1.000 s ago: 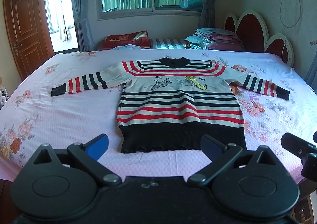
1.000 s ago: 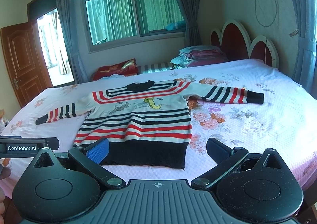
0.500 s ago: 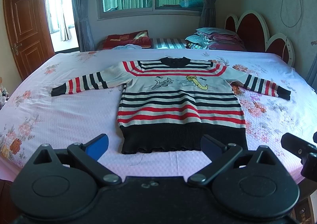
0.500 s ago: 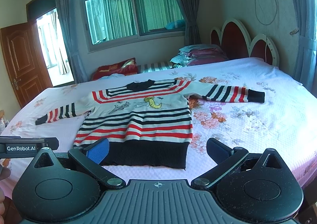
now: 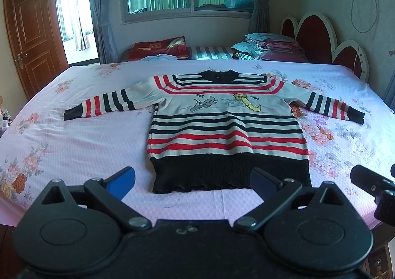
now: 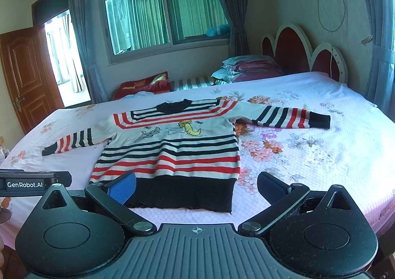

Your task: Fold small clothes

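A small striped sweater (image 5: 224,130) in white, red and black lies flat and face up on the bed, both sleeves spread out sideways, its black hem nearest me. The right wrist view shows the same sweater (image 6: 172,150) from the right. My left gripper (image 5: 193,183) is open, hovering just short of the hem, nothing between its blue pads. My right gripper (image 6: 196,187) is open too, over the hem's right half, holding nothing. Part of the right gripper (image 5: 370,187) shows at the left wrist view's right edge.
The bed (image 5: 74,145) has a pink floral sheet, its front edge just below the grippers. Folded bedding (image 5: 269,44) and a red cushion (image 5: 158,48) lie beyond the far side. A red headboard (image 5: 321,41) stands at the right, a wooden door (image 5: 32,39) at the left.
Both grippers have crept slightly forward toward the hem; the sweater has not moved and both grippers stay open.
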`<state>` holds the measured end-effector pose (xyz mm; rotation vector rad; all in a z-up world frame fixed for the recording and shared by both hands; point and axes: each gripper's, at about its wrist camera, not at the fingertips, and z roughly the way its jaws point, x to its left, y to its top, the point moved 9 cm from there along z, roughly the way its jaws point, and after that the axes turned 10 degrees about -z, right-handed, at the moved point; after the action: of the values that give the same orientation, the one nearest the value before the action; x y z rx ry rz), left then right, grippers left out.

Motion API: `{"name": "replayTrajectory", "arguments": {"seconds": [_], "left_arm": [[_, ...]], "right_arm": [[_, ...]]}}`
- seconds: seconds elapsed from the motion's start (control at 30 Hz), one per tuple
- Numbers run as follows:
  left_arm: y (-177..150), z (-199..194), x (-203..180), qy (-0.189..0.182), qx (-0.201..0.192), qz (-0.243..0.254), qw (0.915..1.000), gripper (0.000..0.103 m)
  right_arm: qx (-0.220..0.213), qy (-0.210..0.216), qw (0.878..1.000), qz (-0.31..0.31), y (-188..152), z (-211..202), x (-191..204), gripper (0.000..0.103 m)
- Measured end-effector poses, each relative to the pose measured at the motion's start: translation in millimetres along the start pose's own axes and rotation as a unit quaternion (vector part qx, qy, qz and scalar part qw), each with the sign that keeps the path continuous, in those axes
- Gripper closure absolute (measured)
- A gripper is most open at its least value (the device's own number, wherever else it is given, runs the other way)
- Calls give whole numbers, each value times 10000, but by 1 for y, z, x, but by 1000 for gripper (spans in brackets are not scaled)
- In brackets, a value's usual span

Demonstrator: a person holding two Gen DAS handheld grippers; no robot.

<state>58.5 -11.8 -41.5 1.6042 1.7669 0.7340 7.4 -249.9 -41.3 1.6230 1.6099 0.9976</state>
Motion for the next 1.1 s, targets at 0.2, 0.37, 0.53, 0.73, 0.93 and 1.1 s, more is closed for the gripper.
{"name": "replayTrajectory", "arguments": {"seconds": [0.2, 0.37, 0.53, 0.73, 0.93, 1.1], "left_arm": [[6, 12, 2, 44, 49, -19, 10000, 3], [9, 20, 3, 79, 86, -12, 9999, 3], [13, 30, 4, 100, 131, -31, 9999, 3], [21, 47, 5, 117, 187, -8, 9998, 3], [35, 74, 8, 78, 239, -52, 9997, 3], [52, 102, 7, -9, 245, 19, 9997, 3]], "right_arm": [[52, -3, 10000, -15, 1, 6, 3, 0], [87, -24, 10000, 4, 3, 16, 4, 0], [127, -63, 9999, 8, 5, 27, 1, 0], [166, -181, 9997, 19, 9, 43, -4, 0], [211, -331, 9992, 94, 12, 64, -14, 0], [261, -474, 9983, 224, 17, 87, -21, 0]]}}
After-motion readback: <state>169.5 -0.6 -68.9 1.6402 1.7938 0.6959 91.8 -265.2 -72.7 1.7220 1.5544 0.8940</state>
